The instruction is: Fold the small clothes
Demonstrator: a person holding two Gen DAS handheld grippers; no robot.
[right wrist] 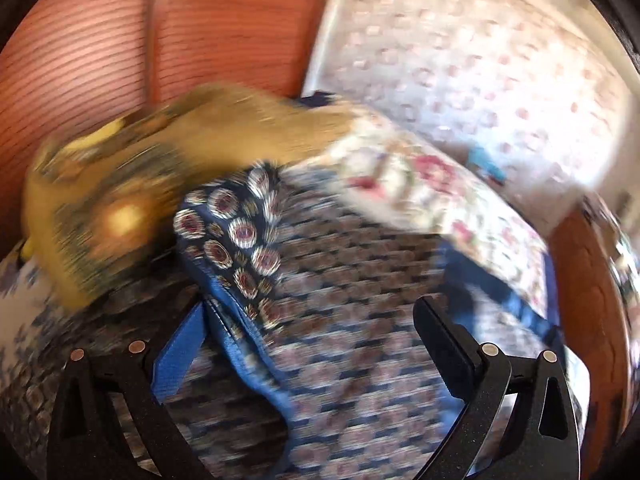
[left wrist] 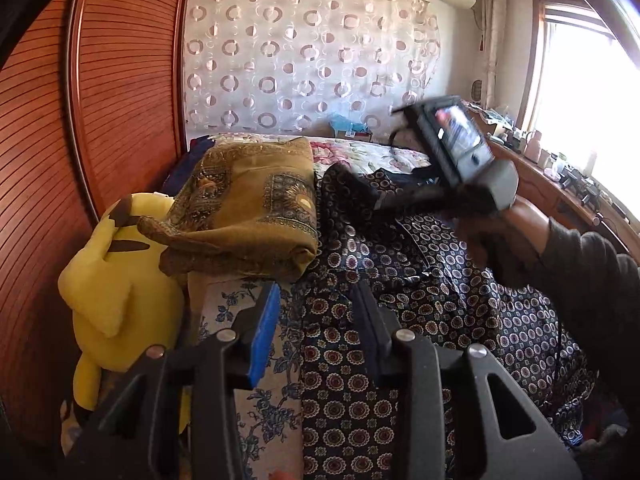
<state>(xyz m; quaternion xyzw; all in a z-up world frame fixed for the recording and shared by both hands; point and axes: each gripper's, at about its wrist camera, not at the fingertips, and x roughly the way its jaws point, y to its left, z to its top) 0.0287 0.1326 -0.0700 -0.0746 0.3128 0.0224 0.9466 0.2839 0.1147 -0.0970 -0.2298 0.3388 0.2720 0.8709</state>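
Note:
A navy garment (left wrist: 400,280) printed with round medallions lies spread on the bed. My left gripper (left wrist: 316,288) hovers over its left edge with the jaws apart, and neither pad presses on cloth. In the left wrist view my right gripper (left wrist: 360,188) is a blur above the garment's far part, held by a hand in a dark sleeve (left wrist: 592,280). The right wrist view is blurred. There my right gripper (right wrist: 312,306) stands wide open over the garment (right wrist: 360,280). A turned-up flap (right wrist: 240,248) showing a blue underside rests against the blue left pad (right wrist: 180,352).
A folded mustard patterned cloth (left wrist: 248,200) lies on the bed beyond the left gripper, beside a yellow plush toy (left wrist: 116,272). A ribbed wooden wardrobe (left wrist: 120,80) stands on the left. A flowered quilt (left wrist: 360,152) lies behind, and a cluttered wooden ledge (left wrist: 560,184) runs under the window.

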